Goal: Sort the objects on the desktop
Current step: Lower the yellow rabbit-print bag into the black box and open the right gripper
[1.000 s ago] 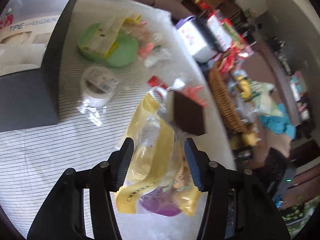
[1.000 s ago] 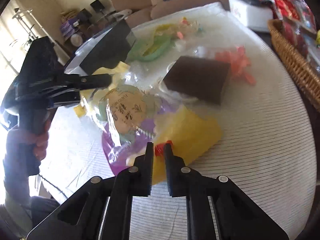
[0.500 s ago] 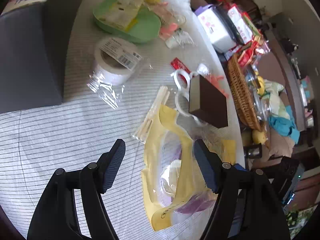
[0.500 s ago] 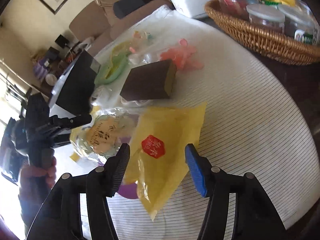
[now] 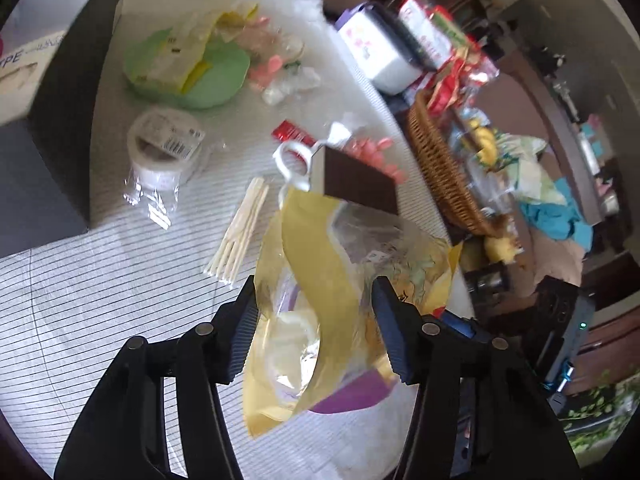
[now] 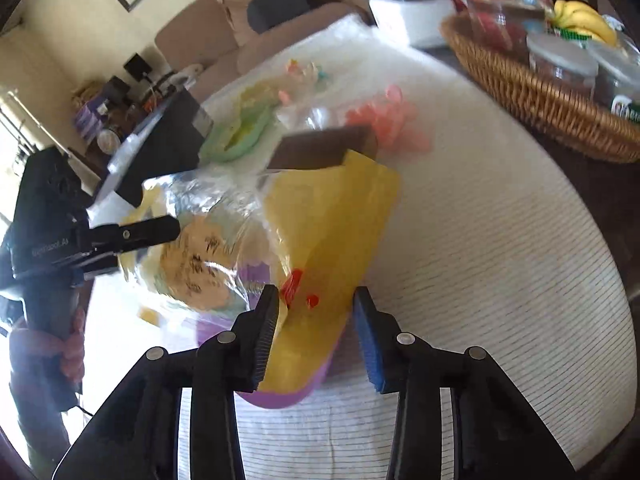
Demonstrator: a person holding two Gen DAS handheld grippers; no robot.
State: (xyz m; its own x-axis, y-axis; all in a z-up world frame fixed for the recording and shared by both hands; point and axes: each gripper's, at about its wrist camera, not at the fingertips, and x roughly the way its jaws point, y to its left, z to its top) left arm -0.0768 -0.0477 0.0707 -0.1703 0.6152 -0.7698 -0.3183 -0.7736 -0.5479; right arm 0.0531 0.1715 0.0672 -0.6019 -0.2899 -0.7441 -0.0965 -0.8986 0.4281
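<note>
L gripper (image 5: 316, 324) straddles the yellow bag (image 5: 320, 280), jaws part-spread and just been closing; bag plastic fills the gap, left pad right at the bag's edge, right pad beside the crinkled clear part. Can't tell if the pads actually press it. R gripper (image 6: 316, 334) also over the bag (image 6: 328, 232), at its other end near the red sticker (image 6: 294, 286); jaws part-spread, just been closing too, left pad against the plastic, right pad w/ a visible gap. Bag lies on the striped cloth (image 5: 100, 280) mid-table, a purple thing (image 5: 352, 394) showing under its near end. Frames are motion-blurred.

Behind the bag: brown box (image 5: 358, 182), touching or just overlapping the bag's far corner. White scissors handle (image 5: 294, 160) just left of the box, pink bits (image 5: 376, 152) behind it. Wooden sticks (image 5: 240, 232) in a bundle left of the bag, close but apart. Tape roll (image 5: 164, 146) in clear wrap further left; green dish (image 5: 184, 68) w/ paper packets on top at the far side. Black box (image 5: 44, 128) on the left edge. Wicker basket (image 6: 536, 92) on the right, off the cloth, w/ jars and bananas (image 6: 580, 18). In the R view a hand (image 6: 48, 344) grips the L gripper's handle at left.
</note>
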